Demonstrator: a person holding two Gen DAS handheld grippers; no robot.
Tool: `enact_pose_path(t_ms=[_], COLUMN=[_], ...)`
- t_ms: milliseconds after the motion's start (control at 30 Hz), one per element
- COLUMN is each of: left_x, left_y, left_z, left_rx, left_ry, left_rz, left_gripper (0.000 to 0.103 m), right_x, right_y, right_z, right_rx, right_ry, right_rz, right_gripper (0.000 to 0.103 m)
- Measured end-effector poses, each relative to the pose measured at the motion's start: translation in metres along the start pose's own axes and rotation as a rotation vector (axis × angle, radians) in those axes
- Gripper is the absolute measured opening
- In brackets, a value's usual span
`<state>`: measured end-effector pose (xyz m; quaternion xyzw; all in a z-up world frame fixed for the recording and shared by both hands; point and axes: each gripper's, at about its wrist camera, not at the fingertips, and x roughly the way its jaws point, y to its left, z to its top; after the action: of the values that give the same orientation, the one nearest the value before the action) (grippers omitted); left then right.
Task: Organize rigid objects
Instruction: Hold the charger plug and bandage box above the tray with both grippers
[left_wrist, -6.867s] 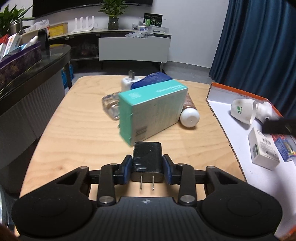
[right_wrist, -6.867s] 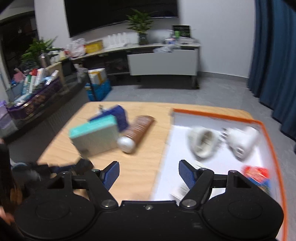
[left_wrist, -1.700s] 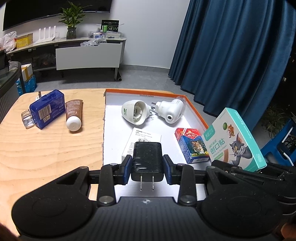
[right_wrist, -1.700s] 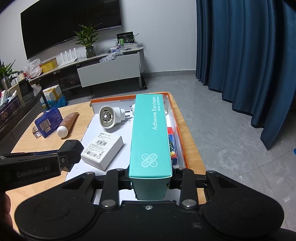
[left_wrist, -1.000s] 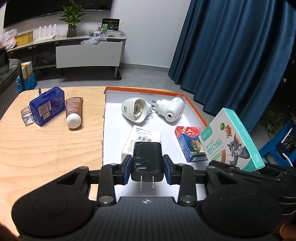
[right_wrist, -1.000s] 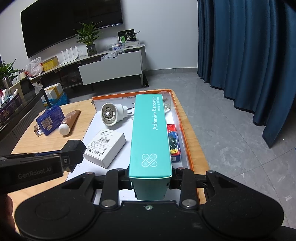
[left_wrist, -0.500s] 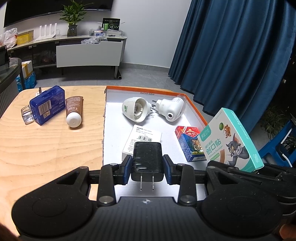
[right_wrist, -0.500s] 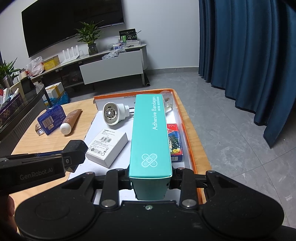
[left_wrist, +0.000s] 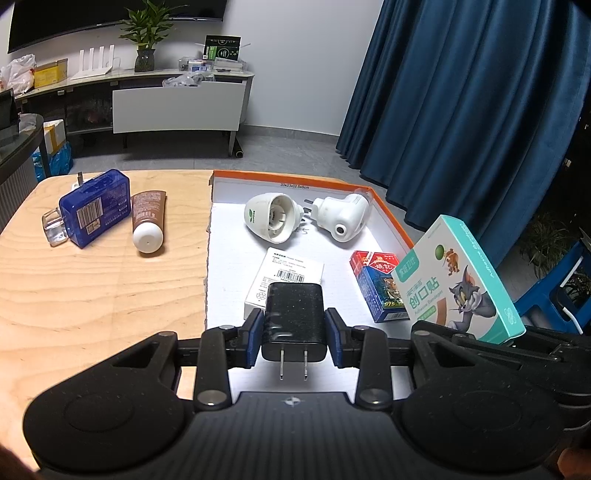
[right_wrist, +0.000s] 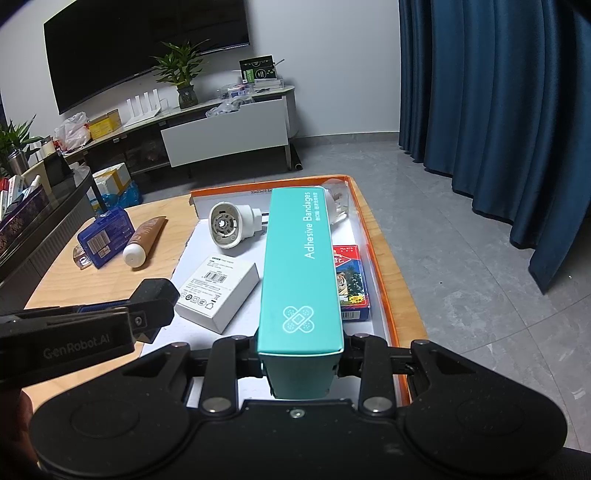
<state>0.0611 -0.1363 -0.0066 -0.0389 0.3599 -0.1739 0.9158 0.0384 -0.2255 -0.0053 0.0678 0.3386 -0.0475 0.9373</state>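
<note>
- Pinching a black charger (left_wrist: 293, 317) by its two flat sides, the left gripper (left_wrist: 293, 338) has its blue pads pressed on the plug body, prongs pointing back toward the camera, above the near edge of the tray (left_wrist: 392, 211).
- Clamping the lower end of a teal bandage box (right_wrist: 301, 280), the right gripper (right_wrist: 301, 360) has its jaws closed on the box's sides; the box juts forward over the tray's right half, with "Adhesive Bandages" printed on its upper narrow face.
- From the left wrist view the same box (left_wrist: 460, 280) shows its cartoon face, tilted, at the tray's right edge.
- Just beyond the charger a white barcode box (left_wrist: 282, 280) lies flat on the tray's white floor.
- To its right lies a red and blue card pack (left_wrist: 378, 286), partly behind the bandage box.
- Farther back in the tray a white socket adapter (left_wrist: 269, 218) lies on its side, open end toward the camera, with a white plug-in device (left_wrist: 341, 214) just beside it on the right.
- Left of the tray, on the bare wooden table (left_wrist: 92, 295), lie a brown tube (left_wrist: 147, 221) with a white cap and a blue case (left_wrist: 96, 210) just beside it.
- Beyond the table stand a white cabinet (left_wrist: 177, 107) and dark blue curtains (left_wrist: 461, 110).
</note>
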Motion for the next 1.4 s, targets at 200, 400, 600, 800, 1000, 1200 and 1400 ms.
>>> enact_pose_path(t_ms=[200, 400, 600, 800, 1000, 1200, 1400], left_x=[-0.0001, -0.0001, -0.0004, -0.0006, -0.0010, -0.0008, -0.0007], left_y=[0.0002, 0.0004, 0.0003, 0.0005, -0.0004, -0.0004, -0.0004], left_z=[-0.0002, 0.0000, 0.0000, 0.0002, 0.0005, 0.0008, 0.0005], left_rx=[-0.001, 0.000, 0.000, -0.001, 0.001, 0.001, -0.001], left_ry=[0.000, -0.002, -0.002, -0.002, -0.004, -0.005, -0.003], left_rz=[0.001, 0.000, 0.001, 0.000, 0.001, -0.001, -0.001], left_gripper=[0.036, 0.036, 0.036, 0.036, 0.036, 0.036, 0.036], right_x=[0.0000, 0.0000, 0.0000, 0.0000, 0.0000, 0.0005, 0.0012], right_y=[0.0002, 0.0003, 0.0024, 0.0030, 0.0034, 0.0026, 0.0031], right_z=[0.0001, 0.0001, 0.0012, 0.0008, 0.0009, 0.0019, 0.0035], right_rx=[0.000, -0.001, -0.007, -0.008, -0.008, -0.011, -0.017], right_ry=[0.000, -0.001, 0.000, 0.000, 0.001, 0.004, 0.009], right_rz=[-0.001, 0.000, 0.002, 0.004, 0.007, 0.011, 0.015], right_gripper=[0.037, 0.037, 0.037, 0.037, 0.037, 0.037, 0.037])
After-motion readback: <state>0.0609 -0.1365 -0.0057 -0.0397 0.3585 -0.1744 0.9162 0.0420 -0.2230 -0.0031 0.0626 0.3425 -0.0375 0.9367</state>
